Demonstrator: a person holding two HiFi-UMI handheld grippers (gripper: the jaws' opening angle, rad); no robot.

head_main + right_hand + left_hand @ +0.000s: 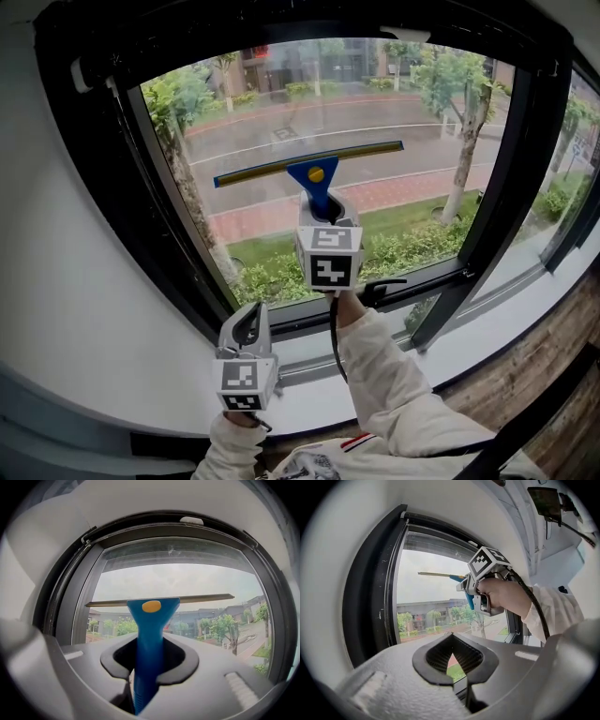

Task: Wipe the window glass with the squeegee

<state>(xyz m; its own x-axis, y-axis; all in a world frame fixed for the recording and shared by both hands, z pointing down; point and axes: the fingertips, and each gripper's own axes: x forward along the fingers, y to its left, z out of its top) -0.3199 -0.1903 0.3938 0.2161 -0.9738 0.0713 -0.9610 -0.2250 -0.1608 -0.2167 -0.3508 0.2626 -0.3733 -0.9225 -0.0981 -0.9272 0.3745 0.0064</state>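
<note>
The window glass [375, 141] is filling most of the head view, with its dark window frame [528, 169] running around it and the white sill [487, 314] lying below. The squeegee [314, 175] is standing in the upper middle of the pane, apparently with its blade against the glass and well clear of the frame on both sides. The right gripper [149, 660] is pinching the lower handle between its jaws and pointing the tool up at the pane. The left gripper [452, 660] is hanging low beside the sill, well apart from the tool, with its jaws pressed together on nothing. Risks from this position: the blade is sitting slightly tilted, right end higher, so uneven pressure is likely to lift one end and leave streaks. The jaws are gripping only a short length of handle, so drag on the glass may twist the tool in the grip. The squeegee is showing a tapered blue handle, ribbed near the base, a small yellow oval at the head, and a long thin blade with a yellowish strip.
</note>
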